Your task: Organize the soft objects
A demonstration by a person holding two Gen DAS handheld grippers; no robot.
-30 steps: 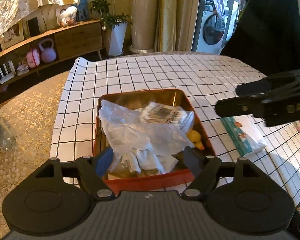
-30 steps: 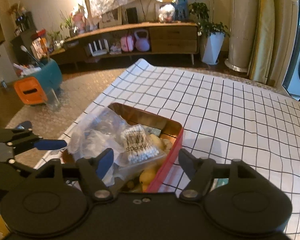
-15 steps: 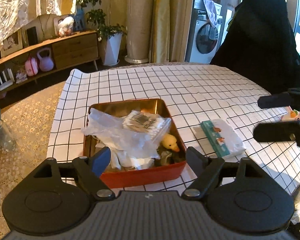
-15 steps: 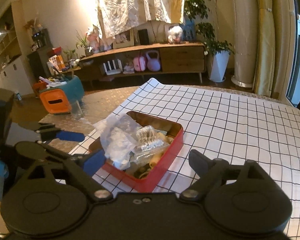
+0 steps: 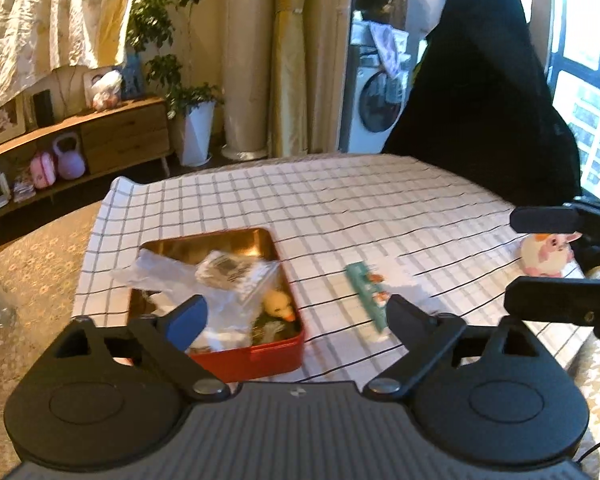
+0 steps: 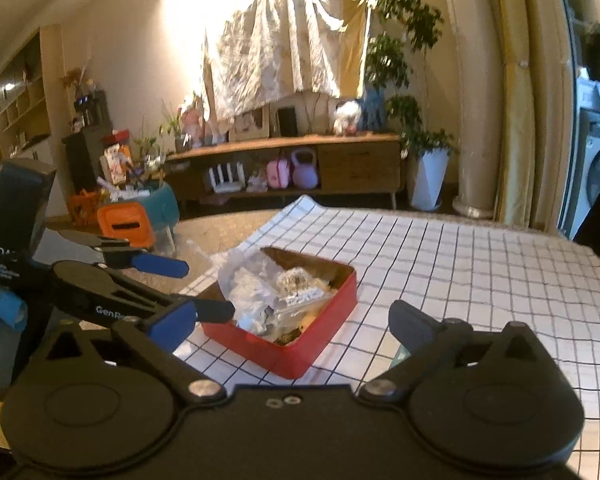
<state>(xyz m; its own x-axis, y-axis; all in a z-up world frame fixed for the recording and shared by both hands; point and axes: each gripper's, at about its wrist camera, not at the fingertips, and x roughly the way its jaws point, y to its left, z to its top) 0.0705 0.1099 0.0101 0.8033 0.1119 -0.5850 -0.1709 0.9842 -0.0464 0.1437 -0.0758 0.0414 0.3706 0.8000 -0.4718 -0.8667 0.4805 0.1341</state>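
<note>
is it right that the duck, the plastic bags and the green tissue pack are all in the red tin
Not quite. The left wrist view shows the tissue pack lying on the checked cloth beside the tin, not in it. The duck and the plastic bags are in the tin.

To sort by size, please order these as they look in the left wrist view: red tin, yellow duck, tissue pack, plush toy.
1. red tin
2. tissue pack
3. plush toy, though it is partly hidden
4. yellow duck, though it is partly buried
</note>
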